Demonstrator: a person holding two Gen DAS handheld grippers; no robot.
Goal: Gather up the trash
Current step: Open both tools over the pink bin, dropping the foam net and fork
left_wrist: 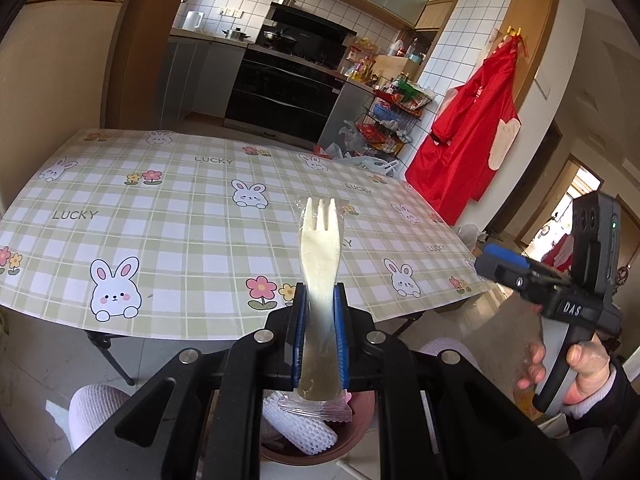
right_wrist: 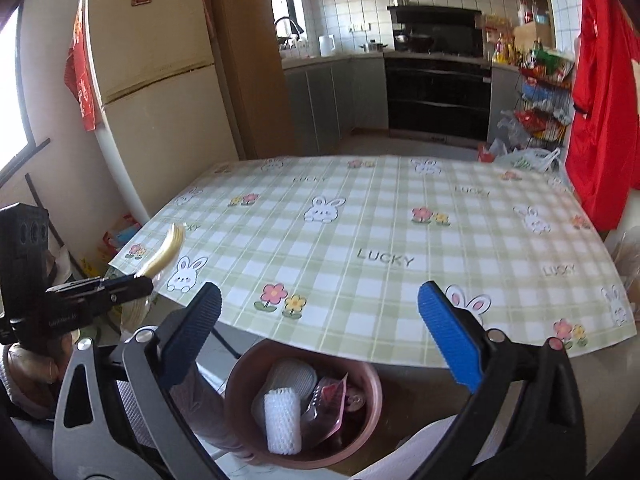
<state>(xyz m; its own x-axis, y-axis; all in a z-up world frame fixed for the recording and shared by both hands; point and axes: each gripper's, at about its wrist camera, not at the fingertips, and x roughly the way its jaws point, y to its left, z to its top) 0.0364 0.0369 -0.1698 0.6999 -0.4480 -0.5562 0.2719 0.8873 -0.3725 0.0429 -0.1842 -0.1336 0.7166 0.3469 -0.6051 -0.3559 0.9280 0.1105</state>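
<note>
We find the left gripper (left_wrist: 320,320) closed on a plastic fork (left_wrist: 318,248) still in its clear wrapper; the blue fingers (left_wrist: 342,332) press the handle from both sides, and the tines point up toward twelve o'clock in the left wrist view. In the right wrist view the same fork (right_wrist: 166,252) shows at nine o'clock, projecting from that gripper over the near left corner of the counter (right_wrist: 360,240).

The right gripper (right_wrist: 320,320) stands with its fingers (right_wrist: 448,336) spread wide, and we see nothing between them.

Below the near edge of the counter, at six o'clock in both views, sits a brown round bin (right_wrist: 240,392). It holds a white foam net sleeve (right_wrist: 282,420), a second white foam piece (right_wrist: 292,378) behind it, and a crumpled red and clear wrapper (right_wrist: 326,404). In the left wrist view the fork handle hangs directly above this bin (left_wrist: 356,436).

The counter carries a green checked cloth printed with rabbits and flowers; we note no loose items on it. A hand (left_wrist: 576,372) grips the right gripper's handle at four o'clock in the left wrist view.
</note>
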